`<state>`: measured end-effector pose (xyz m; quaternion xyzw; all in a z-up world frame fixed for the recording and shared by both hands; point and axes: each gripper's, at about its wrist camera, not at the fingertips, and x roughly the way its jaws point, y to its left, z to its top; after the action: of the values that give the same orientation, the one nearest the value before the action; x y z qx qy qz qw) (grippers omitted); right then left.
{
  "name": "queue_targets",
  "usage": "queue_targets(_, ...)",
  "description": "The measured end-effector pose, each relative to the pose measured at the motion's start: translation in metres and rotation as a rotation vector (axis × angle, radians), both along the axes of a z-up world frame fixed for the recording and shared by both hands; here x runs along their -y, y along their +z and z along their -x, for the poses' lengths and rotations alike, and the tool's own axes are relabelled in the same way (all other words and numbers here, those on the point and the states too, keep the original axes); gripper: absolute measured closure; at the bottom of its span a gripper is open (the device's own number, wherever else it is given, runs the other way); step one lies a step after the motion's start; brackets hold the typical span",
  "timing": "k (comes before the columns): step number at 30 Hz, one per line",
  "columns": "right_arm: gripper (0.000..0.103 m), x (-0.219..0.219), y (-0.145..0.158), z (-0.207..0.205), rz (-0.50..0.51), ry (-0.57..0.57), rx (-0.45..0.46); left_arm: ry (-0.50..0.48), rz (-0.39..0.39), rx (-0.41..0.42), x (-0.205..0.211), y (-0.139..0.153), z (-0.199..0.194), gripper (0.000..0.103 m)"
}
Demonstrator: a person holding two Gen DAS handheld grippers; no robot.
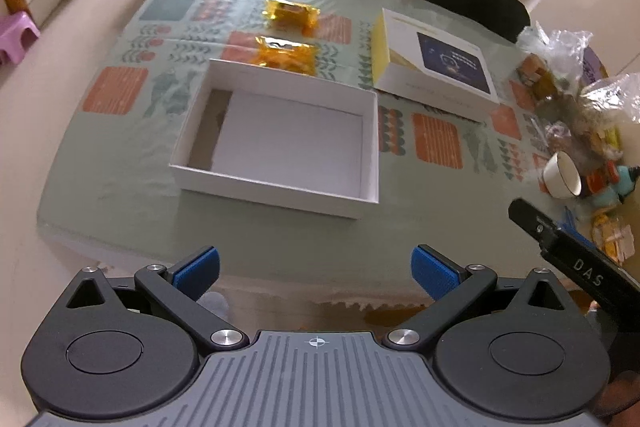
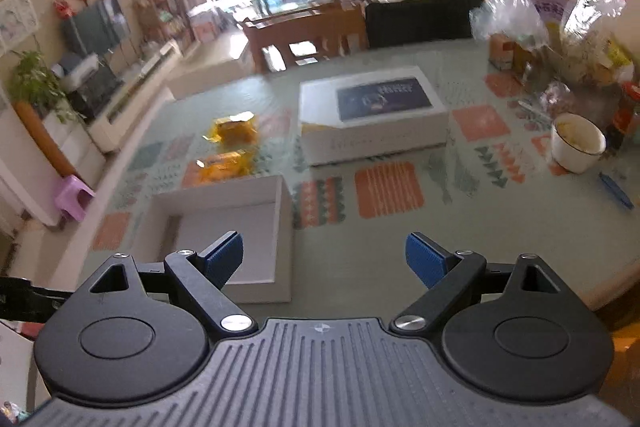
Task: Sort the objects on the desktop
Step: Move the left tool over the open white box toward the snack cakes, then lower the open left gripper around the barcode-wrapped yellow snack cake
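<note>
Both tongs (image 1: 316,269) (image 2: 324,259) hover spread above the table (image 1: 120,163).

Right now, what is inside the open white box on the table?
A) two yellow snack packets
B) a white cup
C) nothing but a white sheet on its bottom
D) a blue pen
C: the open white box holds only a white sheet; both yellow snack packets lie on the table behind it.

Both wrist views high at near table (image 1: 120,187) edge, facing across; share white tray (image 1: 276,143).
</note>
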<state>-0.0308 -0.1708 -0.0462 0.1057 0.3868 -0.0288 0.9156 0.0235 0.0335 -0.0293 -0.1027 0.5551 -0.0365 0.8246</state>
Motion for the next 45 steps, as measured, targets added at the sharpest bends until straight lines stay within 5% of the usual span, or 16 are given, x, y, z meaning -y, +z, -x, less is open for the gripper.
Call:
queue_targets(4, 0.000, -0.006, -0.005, -0.014, 0.061, 0.003, 0.002, -0.010, -0.014, 0.024, 0.001, 0.000, -0.007, 0.000)
queue_targets(10, 0.000, 0.004, 0.000, -0.036, -0.099, 0.049, 0.040, -0.022, 0.036, 0.023, -0.003, -0.005, -0.035, 0.000)
queue_targets(16, 0.000, -0.016, 0.000, -0.069, 0.031, 0.034, -0.010, -0.035, 0.077, 0.044, -0.014, -0.009, -0.060, 0.004)
queue_targets(30, 0.000, -0.051, -0.002, -0.142, 0.082, -0.057, 0.004, -0.086, -0.059, 0.087, -0.041, -0.018, -0.133, 0.000)
queue_targets(45, 0.000, -0.065, -0.014, -0.169, 0.104, -0.090, -0.046, -0.116, -0.146, 0.056, -0.040, -0.037, -0.175, 0.000)
